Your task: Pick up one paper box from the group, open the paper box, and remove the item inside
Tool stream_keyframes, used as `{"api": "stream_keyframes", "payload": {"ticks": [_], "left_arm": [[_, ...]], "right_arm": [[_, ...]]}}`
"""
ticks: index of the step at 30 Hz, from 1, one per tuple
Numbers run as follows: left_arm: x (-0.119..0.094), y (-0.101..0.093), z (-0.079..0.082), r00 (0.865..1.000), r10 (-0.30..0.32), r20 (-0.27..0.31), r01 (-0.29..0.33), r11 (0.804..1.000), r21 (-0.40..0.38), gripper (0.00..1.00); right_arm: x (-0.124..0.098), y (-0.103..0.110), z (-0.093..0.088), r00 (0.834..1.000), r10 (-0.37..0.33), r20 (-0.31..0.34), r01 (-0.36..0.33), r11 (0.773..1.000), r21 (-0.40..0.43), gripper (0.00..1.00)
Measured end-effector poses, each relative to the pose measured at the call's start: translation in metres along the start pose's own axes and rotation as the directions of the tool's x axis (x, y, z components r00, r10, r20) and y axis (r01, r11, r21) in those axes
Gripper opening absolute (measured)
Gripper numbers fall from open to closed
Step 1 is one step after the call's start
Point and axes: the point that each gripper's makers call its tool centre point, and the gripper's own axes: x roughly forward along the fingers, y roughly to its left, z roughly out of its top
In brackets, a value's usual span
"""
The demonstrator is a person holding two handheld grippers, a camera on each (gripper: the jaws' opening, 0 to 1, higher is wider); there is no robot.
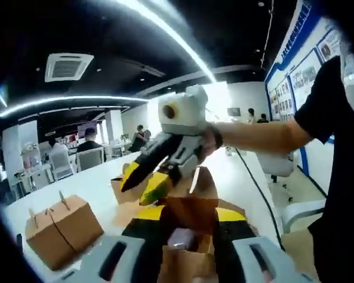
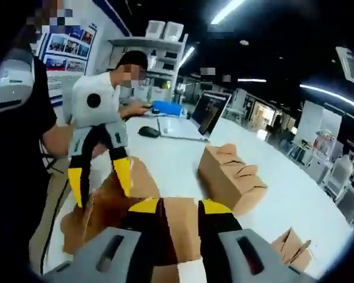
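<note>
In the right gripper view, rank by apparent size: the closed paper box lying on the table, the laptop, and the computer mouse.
1. Closed paper box, largest, though it is also nearest the camera.
2. Laptop, mid-sized and further back.
3. Computer mouse, clearly smallest.
Nearness inflates the box, so box over laptop holds for appearance only.

Two grippers were in play, the left gripper (image 2: 100,177) and the right gripper (image 1: 143,190). Four paper boxes could be counted: the opened box (image 1: 189,236) held between them, two closed boxes (image 2: 231,177) (image 2: 292,247) on the white table (image 2: 177,162), and one more (image 1: 62,230)
</note>
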Motion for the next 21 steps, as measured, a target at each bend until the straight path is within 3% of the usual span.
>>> {"api": "stream_keyframes", "payload": {"ticks": [4,6,9,10,12,15,21], "left_arm": [[-0.007,0.02,0.002,0.994,0.108,0.026,-0.106,0.992,-0.067,0.35],[-0.011,0.025,0.003,0.99,0.135,0.03,-0.133,0.989,-0.067,0.35],[-0.018,0.028,0.006,0.986,0.161,0.029,-0.159,0.984,-0.081,0.35],[-0.022,0.028,0.007,0.985,0.171,0.032,-0.167,0.982,-0.09,0.35],[-0.029,0.027,0.01,0.981,0.192,0.041,-0.187,0.977,-0.106,0.35],[-0.039,0.024,0.016,0.97,0.227,0.087,-0.206,0.958,-0.197,0.33],[-0.056,0.022,0.012,0.941,0.321,0.104,-0.296,0.934,-0.201,0.35]], "right_arm": [[-0.015,0.006,0.017,0.992,-0.077,0.1,0.072,0.996,0.049,0.25],[-0.022,0.011,0.023,0.983,-0.108,0.15,0.095,0.991,0.093,0.25],[-0.034,0.018,0.024,0.973,-0.149,0.174,0.13,0.985,0.118,0.26],[-0.041,0.021,0.024,0.965,-0.176,0.195,0.145,0.976,0.165,0.26],[-0.053,0.023,0.021,0.952,-0.229,0.201,0.184,0.958,0.22,0.3],[-0.071,0.034,0.016,0.938,-0.288,0.193,0.247,0.946,0.21,0.33],[-0.103,0.042,0.009,0.895,-0.401,0.195,0.344,0.899,0.273,0.33]]}}
